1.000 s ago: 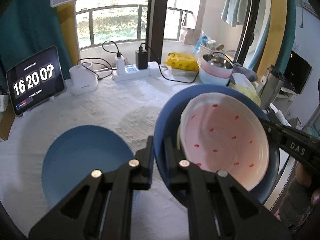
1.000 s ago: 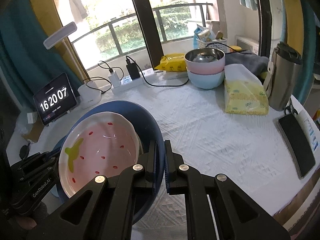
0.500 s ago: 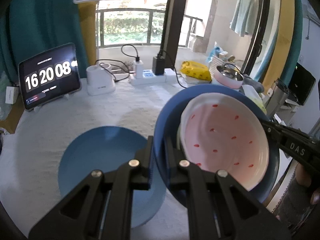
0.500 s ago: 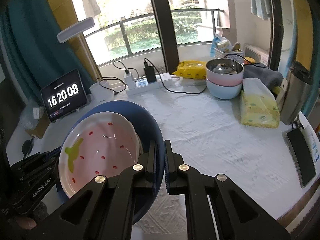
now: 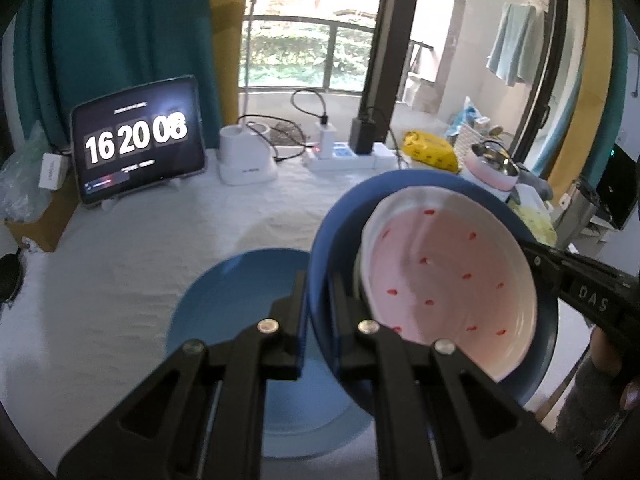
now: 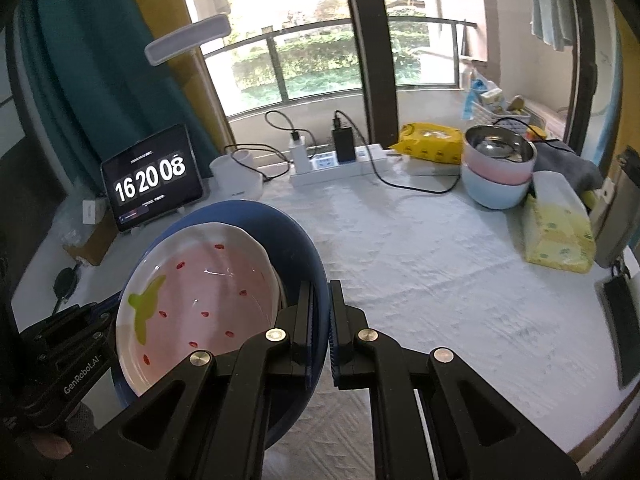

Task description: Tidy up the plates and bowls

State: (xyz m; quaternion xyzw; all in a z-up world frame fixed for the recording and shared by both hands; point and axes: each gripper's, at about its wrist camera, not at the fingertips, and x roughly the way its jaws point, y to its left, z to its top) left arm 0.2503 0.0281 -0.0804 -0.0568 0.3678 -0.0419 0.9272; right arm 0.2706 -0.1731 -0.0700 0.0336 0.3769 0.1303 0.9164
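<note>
While both clamp the dark blue bowl's (image 5: 400,192) rim, left gripper (image 5: 318,300) and right gripper (image 6: 319,312) hold it above the table (image 6: 420,264) (strawberry-pattern bowl (image 6: 208,292) nested inside).

Light blue plate (image 5: 240,320) partly hidden behind left gripper (image 5: 318,312) and dark blue bowl (image 5: 400,188); far-right rim not visible. Bowl's underside hidden in both views. White liner under pink strawberry bowl (image 6: 208,280) mostly covered, kind unclear. Right gripper (image 6: 319,320) body cut off by bottom edge. Small text on tablet clock (image 6: 151,178) too small to read, last digit smeared. Steel contents of stacked bowls (image 6: 498,168) right of the dark blue bowl unclear. Thermos (image 6: 618,208) cut by right edge.
</note>
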